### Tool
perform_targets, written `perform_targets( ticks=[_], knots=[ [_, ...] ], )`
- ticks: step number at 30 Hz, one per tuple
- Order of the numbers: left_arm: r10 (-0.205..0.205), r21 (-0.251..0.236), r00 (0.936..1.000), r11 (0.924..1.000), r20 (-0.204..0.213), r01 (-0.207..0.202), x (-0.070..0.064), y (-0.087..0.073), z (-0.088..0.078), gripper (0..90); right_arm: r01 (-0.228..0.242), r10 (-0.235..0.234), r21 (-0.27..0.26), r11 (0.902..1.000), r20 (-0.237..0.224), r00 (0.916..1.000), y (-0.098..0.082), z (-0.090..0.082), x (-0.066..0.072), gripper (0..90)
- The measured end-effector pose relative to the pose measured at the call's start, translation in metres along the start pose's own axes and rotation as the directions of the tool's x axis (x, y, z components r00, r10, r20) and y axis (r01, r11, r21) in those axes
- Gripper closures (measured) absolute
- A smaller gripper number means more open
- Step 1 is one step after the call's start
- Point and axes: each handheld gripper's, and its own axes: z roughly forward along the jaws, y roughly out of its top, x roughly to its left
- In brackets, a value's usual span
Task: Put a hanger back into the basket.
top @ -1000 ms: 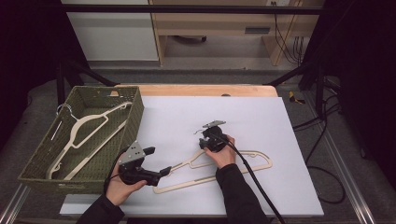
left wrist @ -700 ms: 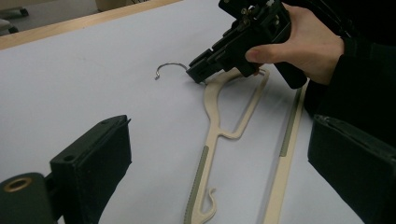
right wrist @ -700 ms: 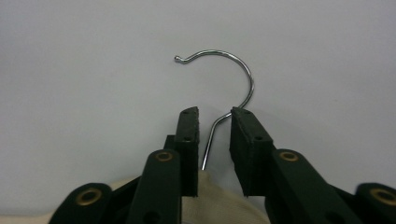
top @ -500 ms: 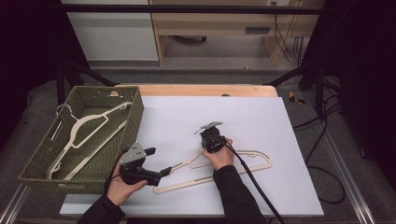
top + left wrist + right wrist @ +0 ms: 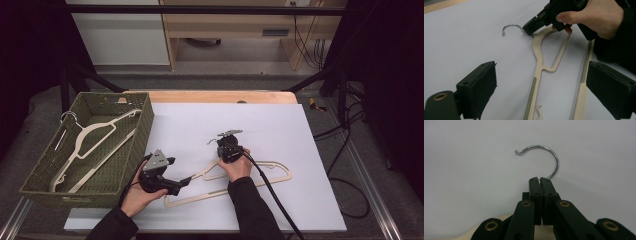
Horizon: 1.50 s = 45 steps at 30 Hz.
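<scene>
Leftmost, at about nine o'clock on the worktop (image 5: pixel 300 150), stood a woven olive-green basket (image 5: pixel 142 125), rectangular with sloped sides, and in it lay a cream plastic hanger (image 5: pixel 95 137) with a small metal hook. The worktop itself was a smooth, matte white sheet over a pale wooden edge. No writing or label could be read anywhere.

Next, at about seven o'clock, the left gripper (image 5: pixel 186 180), black and angular with a grey three-cornered plate on top, lay low in the person's left hand (image 5: pixel 137 192). Its jaws stood wide apart, their flat dark pads on either side of the hanger's arms and pressing on nothing.

Centrally, a second cream hanger (image 5: pixel 270 175) lay flat on the worktop, slim and triangular, with grey-green ribbed strips along its arms (image 5: pixel 532 92) and a thin chrome wire hook (image 5: pixel 549 152) curling toward eleven o'clock.

Just right of that, the right gripper (image 5: pixel 226 145), held in the right hand (image 5: pixel 237 167), had its jaws just closing, and they were clamped together on the base of that wire hook, where it met the cream neck.
</scene>
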Motion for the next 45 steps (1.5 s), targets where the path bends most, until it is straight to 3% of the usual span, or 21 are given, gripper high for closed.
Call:
perform_targets(
  ticks=[7, 11, 18, 24, 32, 38, 41, 45],
  knots=[
    [-0.006, 0.052, 0.9994, 0.9986, 0.034, 0.004, 0.001, 0.012, 0.039, 14.4, -0.009, 0.008, -0.034, 0.9994, -0.011, 0.9999, 0.001, -0.010, 0.002, 89.0],
    [-0.010, 0.087, 0.9988, 0.9962, 0.048, 0.006, 0.000, 0.016, 0.058, 17.9, 0.010, -0.011, -0.052, 0.9986, -0.025, 0.9996, -0.001, -0.014, 0.000, 89.0],
    [-0.007, 0.114, 0.9971, 0.9934, 0.076, -0.001, 0.000, 0.018, 0.077, 24.2, 0.013, -0.015, -0.066, 0.9978, -0.028, 0.9995, -0.001, -0.020, 0.001, 89.0],
    [-0.036, 0.148, 0.9953, 0.9887, 0.090, 0.022, 0.003, 0.020, 0.096, 29.5, 0.029, -0.033, -0.099, 0.9947, -0.037, 0.9988, -0.002, -0.028, 0.002, 88.9],
    [-0.040, 0.190, 0.9921, 0.9817, 0.119, 0.017, 0.004, 0.022, 0.105, 42.7, 0.045, -0.049, -0.120, 0.9918, -0.033, 0.9983, -0.002, -0.036, 0.005, 88.9],
    [-0.064, 0.209, 0.9866, 0.9775, 0.150, 0.031, 0.003, 0.024, 0.108, 57.3, 0.049, -0.054, -0.135, 0.9896, -0.031, 0.9981, -0.002, -0.041, 0.005, 88.9],
    [-0.085, 0.235, 0.9836, 0.9708, 0.159, 0.046, 0.003, 0.025, 0.109, 63.6, 0.050, -0.056, -0.148, 0.9877, -0.035, 0.9978, -0.002, -0.045, 0.007, 88.9],
    [-0.104, 0.234, 0.9815, 0.9702, 0.161, 0.065, 0.003, 0.026, 0.108, 69.7, 0.057, -0.063, -0.155, 0.9862, -0.033, 0.9975, -0.002, -0.049, 0.007, 88.8]
  ],
)
